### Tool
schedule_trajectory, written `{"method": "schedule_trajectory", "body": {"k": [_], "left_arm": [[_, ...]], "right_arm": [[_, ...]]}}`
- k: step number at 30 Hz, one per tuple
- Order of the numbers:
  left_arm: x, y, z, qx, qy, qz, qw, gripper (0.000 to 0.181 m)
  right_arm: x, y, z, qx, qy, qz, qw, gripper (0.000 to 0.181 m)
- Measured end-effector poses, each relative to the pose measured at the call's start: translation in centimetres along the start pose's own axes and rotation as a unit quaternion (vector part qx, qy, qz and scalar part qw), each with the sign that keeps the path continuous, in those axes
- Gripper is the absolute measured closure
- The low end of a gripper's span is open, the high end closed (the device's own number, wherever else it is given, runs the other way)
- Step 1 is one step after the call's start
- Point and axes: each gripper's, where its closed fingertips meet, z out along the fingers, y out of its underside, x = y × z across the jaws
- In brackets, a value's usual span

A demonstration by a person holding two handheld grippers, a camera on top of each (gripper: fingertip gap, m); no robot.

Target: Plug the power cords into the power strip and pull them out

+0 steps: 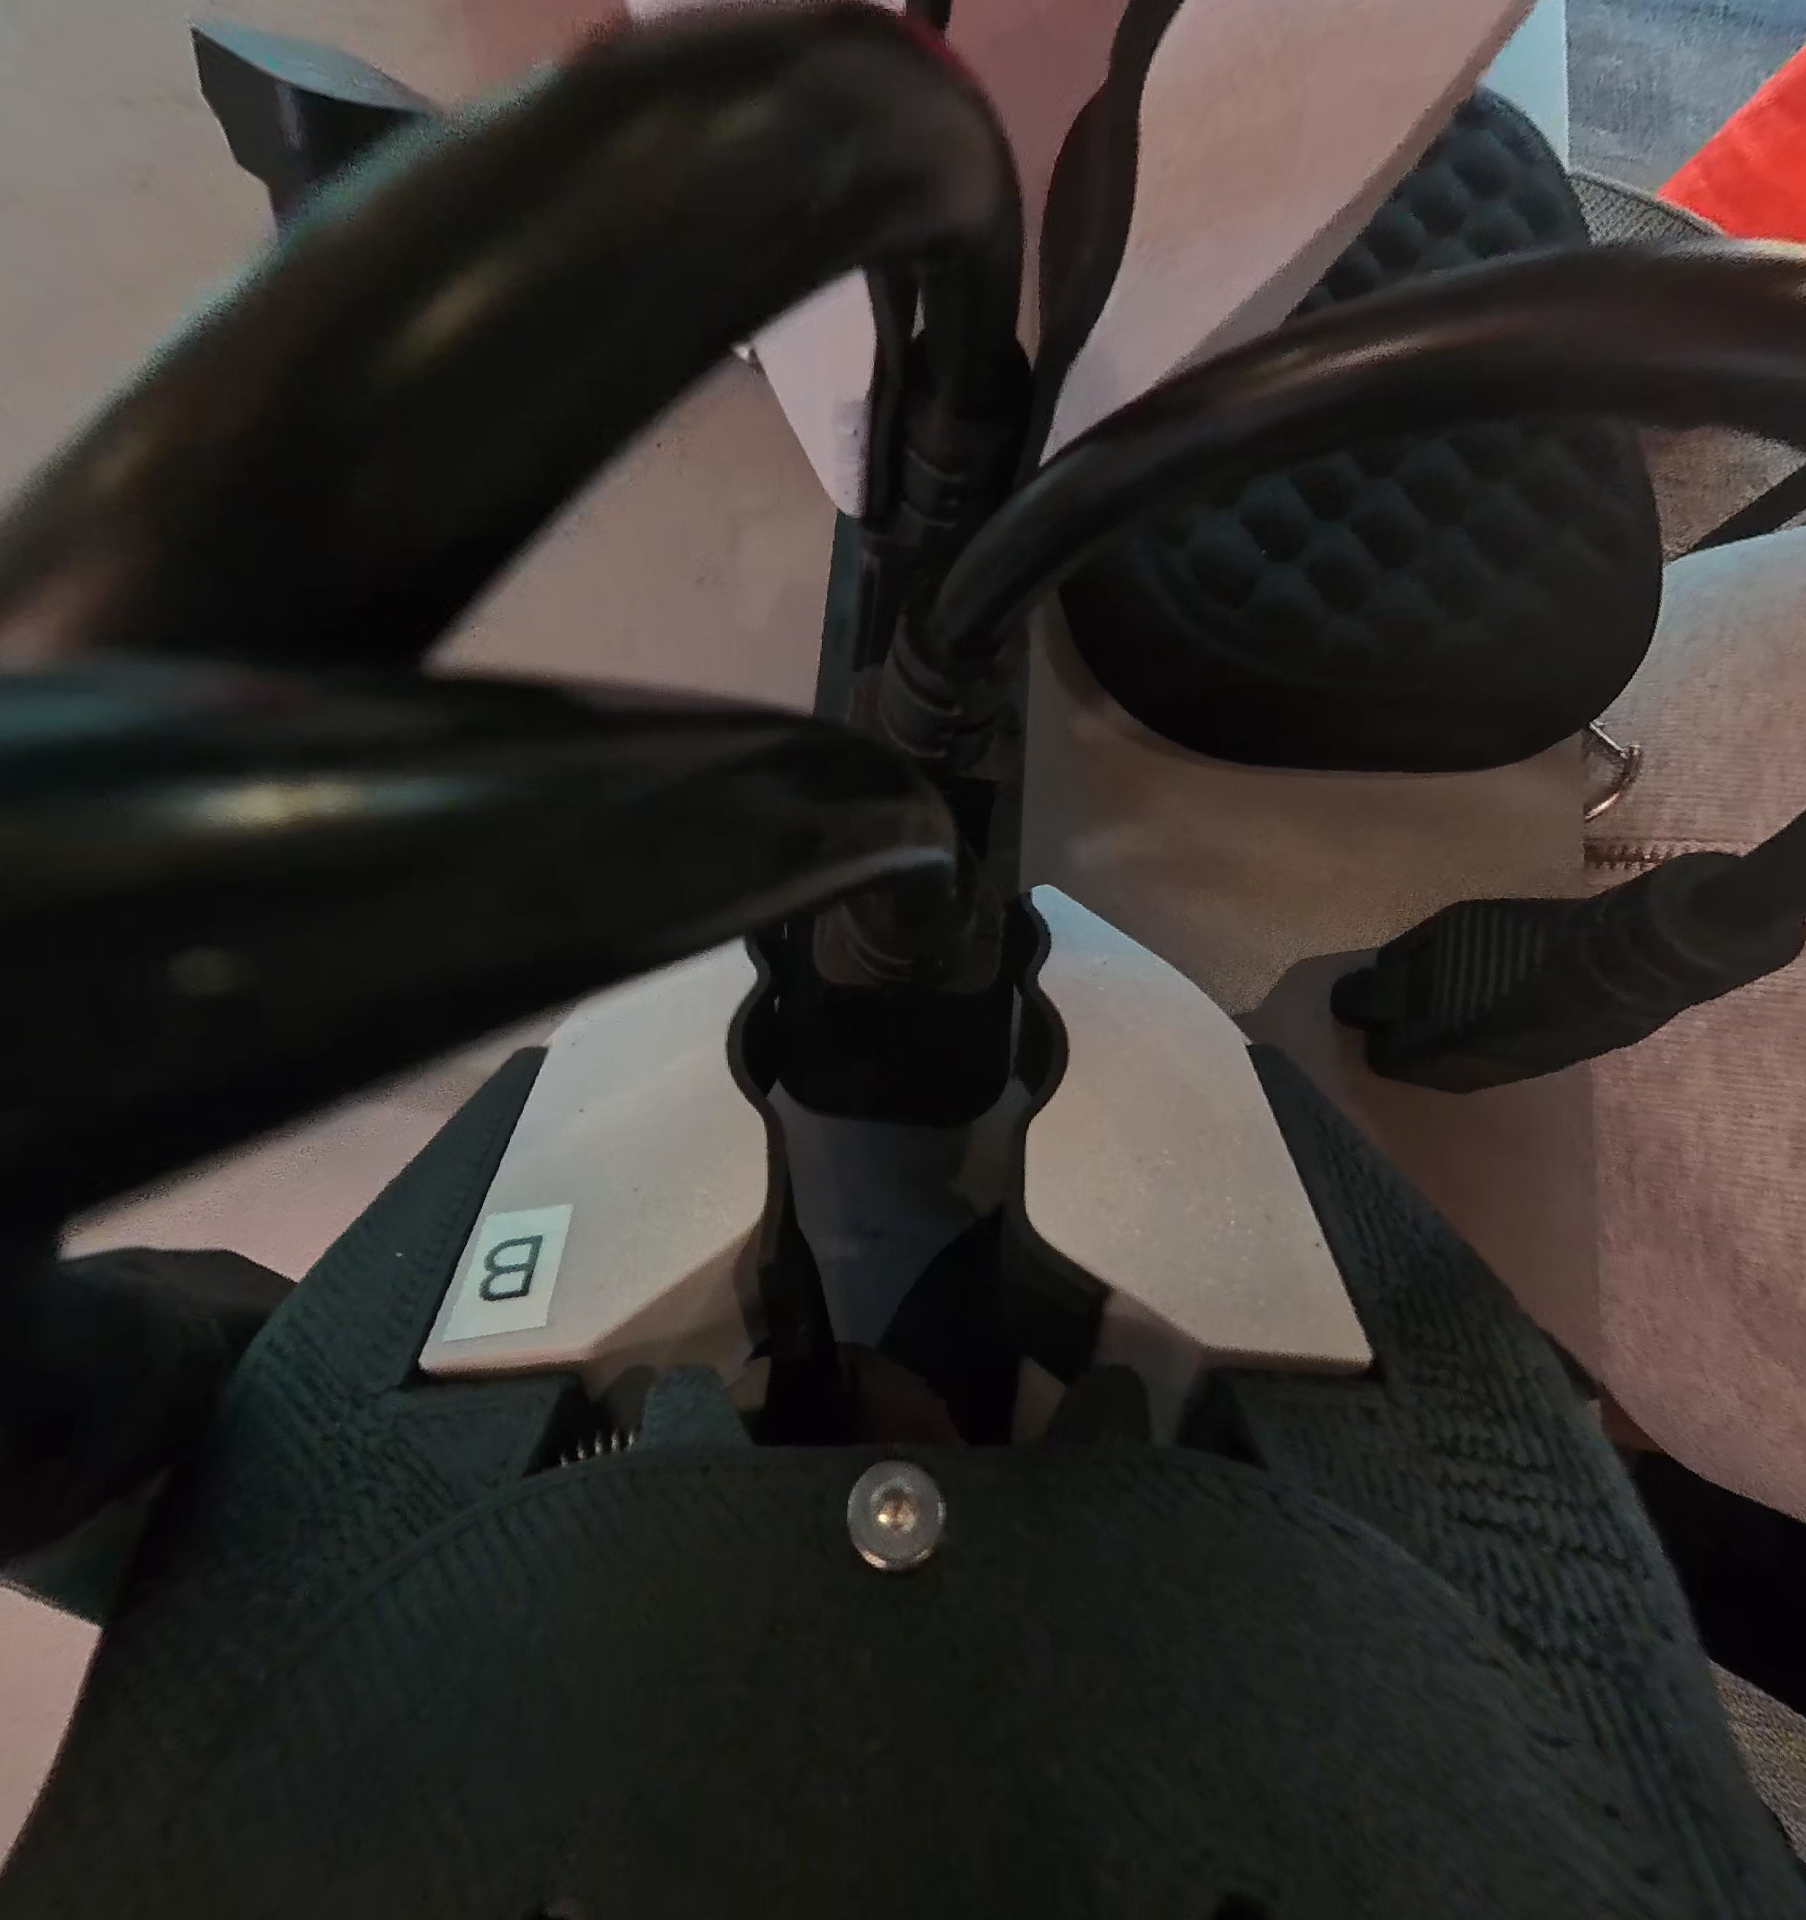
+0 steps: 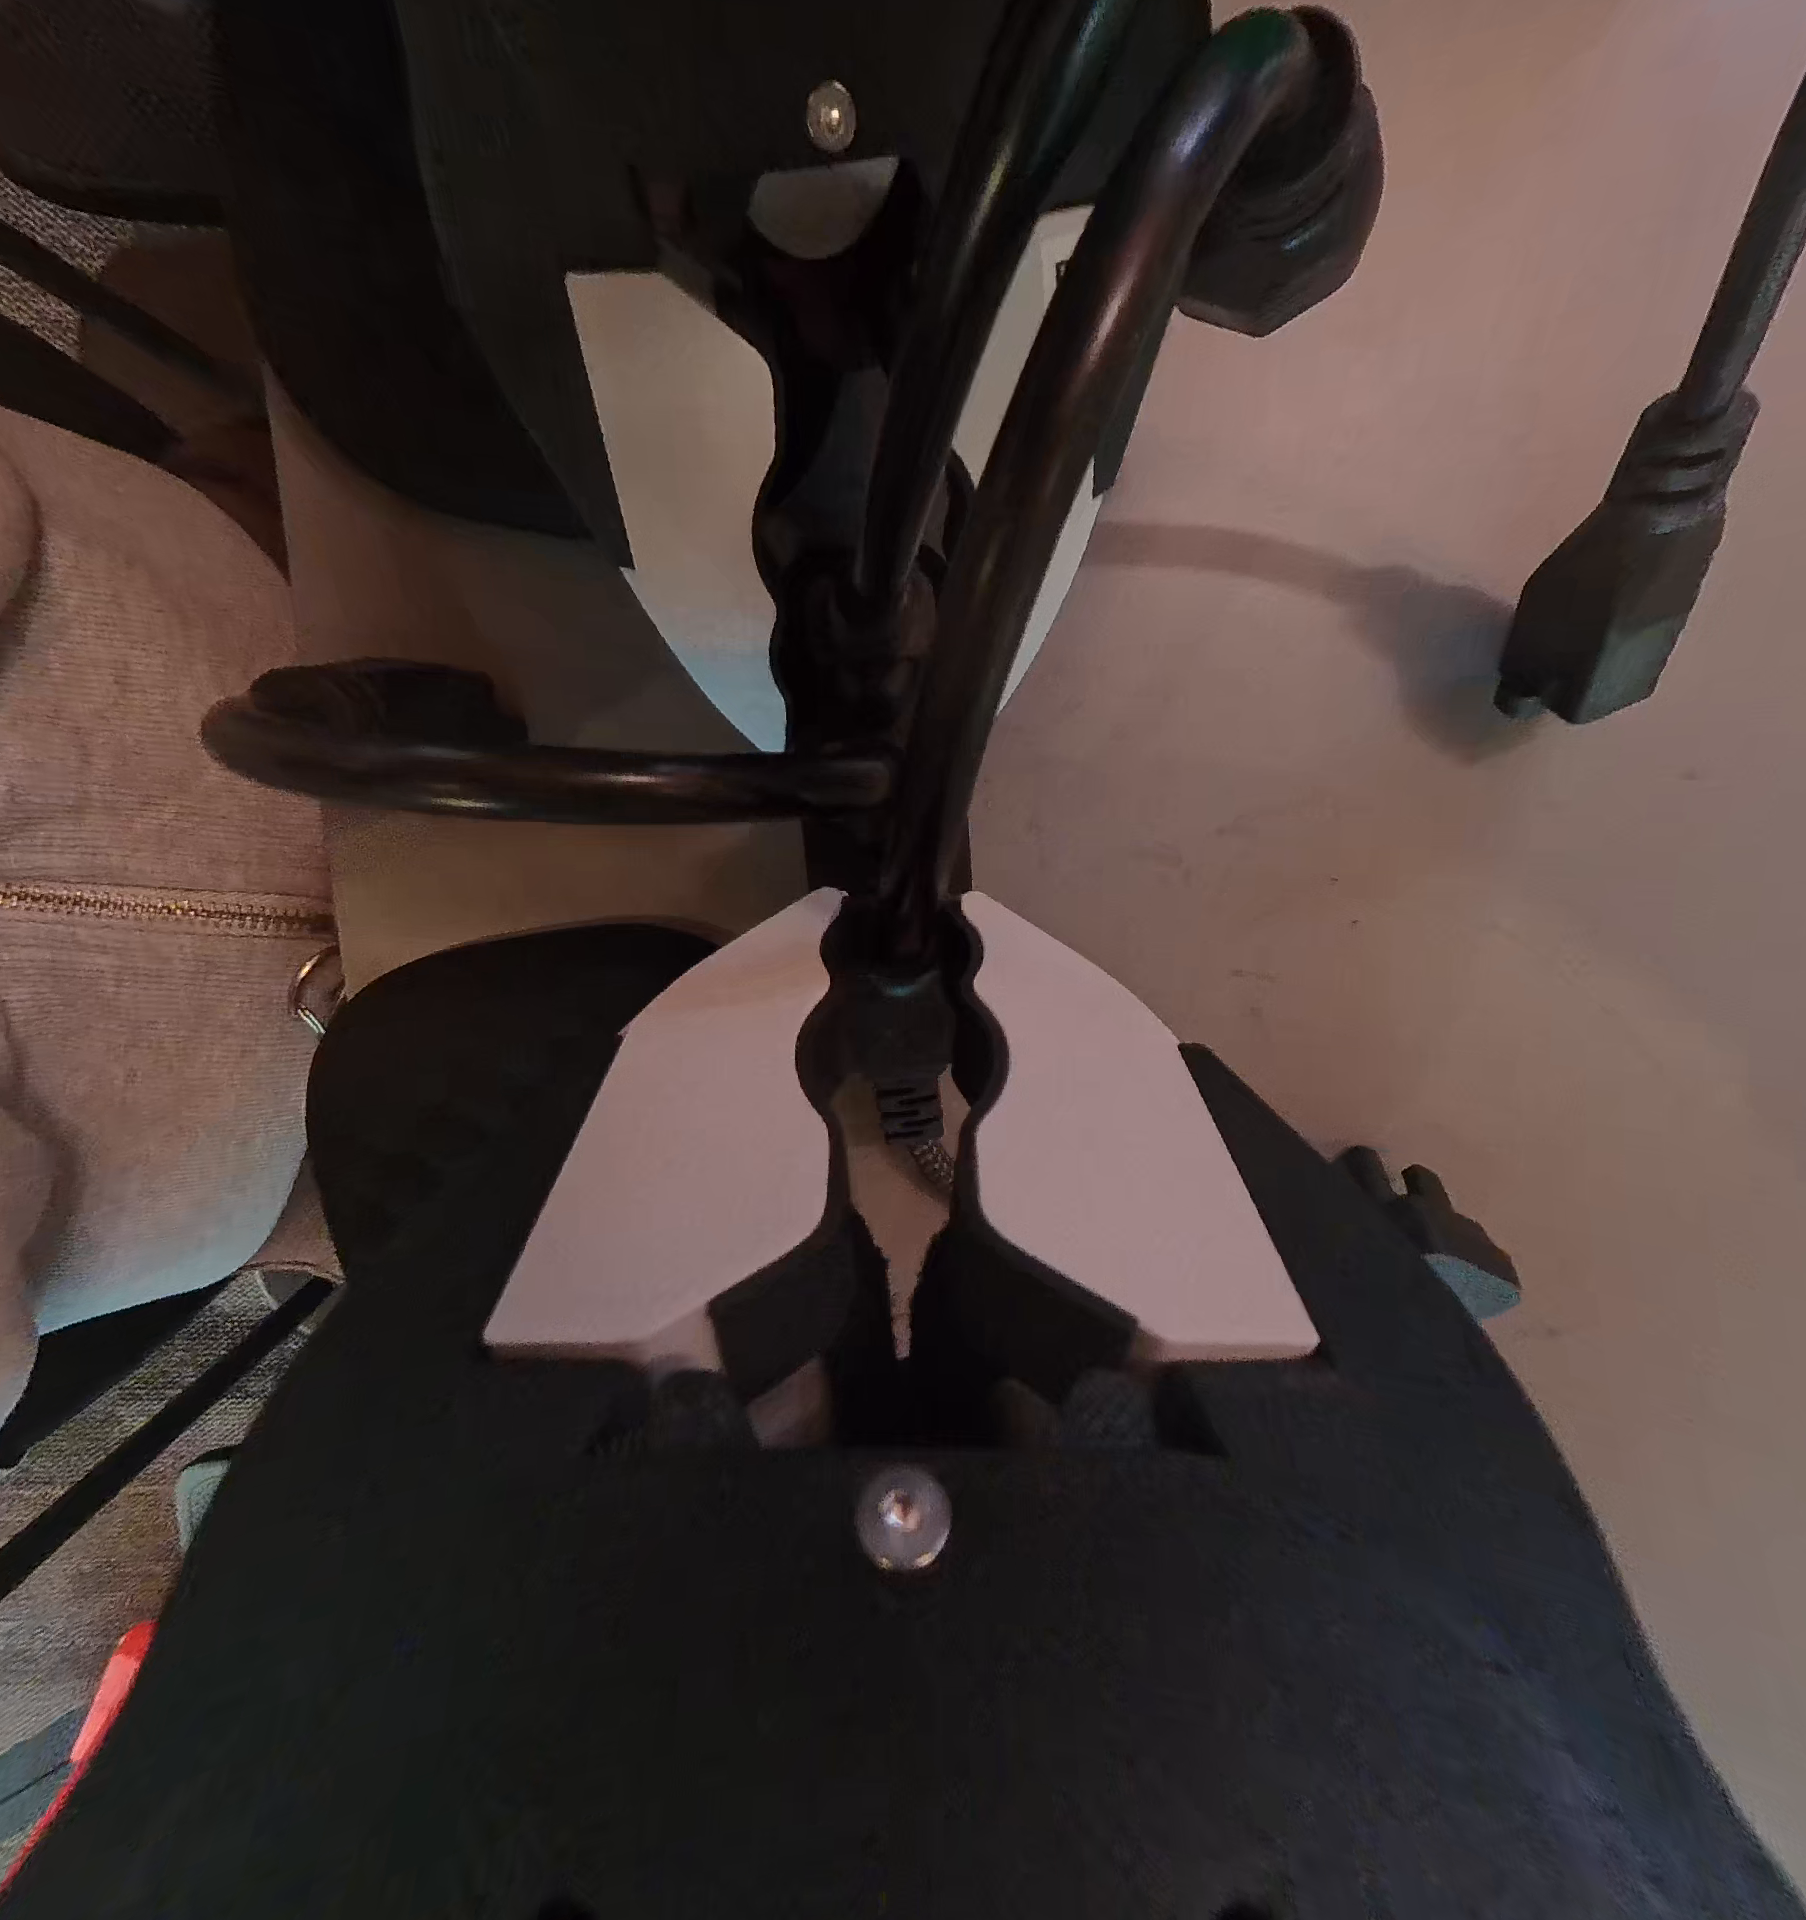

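A narrow black power strip (image 1: pixel 878 1060) is seen edge-on, held between my two grippers, which face each other. My left gripper (image 1: pixel 894 935) is shut on one end. My right gripper (image 2: pixel 899 914) is shut on the other end (image 2: pixel 888 997), where a braided cable leaves it. Black power cords (image 1: pixel 463 312) loop out of the strip's side; their plugs are mostly hidden. One thinner cord (image 1: pixel 1398 343) arcs to the right. In the right wrist view the cords (image 2: pixel 1086 364) curve up past the left gripper (image 2: pixel 857 644). The right gripper shows at the top of the left wrist view (image 1: pixel 982 312).
A loose black connector (image 2: pixel 1626 582) hangs on its cord over the pale table (image 2: pixel 1398 1039). Another connector (image 1: pixel 1564 977) lies by a person's beige zipped garment (image 1: pixel 1709 1143). A black textured pad (image 1: pixel 1398 520) sits close beside the grippers. A red thing (image 1: pixel 1772 135) is at the far right. Tip to tip, the grippers are about 6 cm apart. Between my left fingertips and the connector (image 1: pixel 1564 977) there is roughly 8 cm.
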Motion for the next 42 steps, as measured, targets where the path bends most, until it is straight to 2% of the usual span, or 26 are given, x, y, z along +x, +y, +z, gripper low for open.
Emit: {"method": "schedule_trajectory", "body": {"k": [16,26,35,38,42], "left_arm": [[0.1,-0.1,0.1,0.004,0.002,0.002,1.0,0.139],[0.1,-0.1,0.1,0.005,0.006,-0.002,1.0,0.139],[0.0,0.0,0.1,0.007,0.002,-0.001,1.0,0.138],[0.1,0.0,0.2,0.005,0.004,-0.001,1.0,0.139],[0.0,0.1,0.2,0.006,0.003,-0.001,1.0,0.138]], "right_arm": [[-0.1,0.8,-0.4,-0.016,0.0,0.001,1.0,0.164],[-0.2,0.5,-0.2,-0.076,-0.006,-0.018,0.997,0.164],[-0.4,1.1,-0.4,-0.164,-0.004,-0.036,0.986,0.164],[-0.2,0.9,-0.2,-0.164,-0.026,-0.023,0.986,0.165],[-0.3,1.0,-0.3,-0.179,-0.015,-0.033,0.983,0.165]]}}
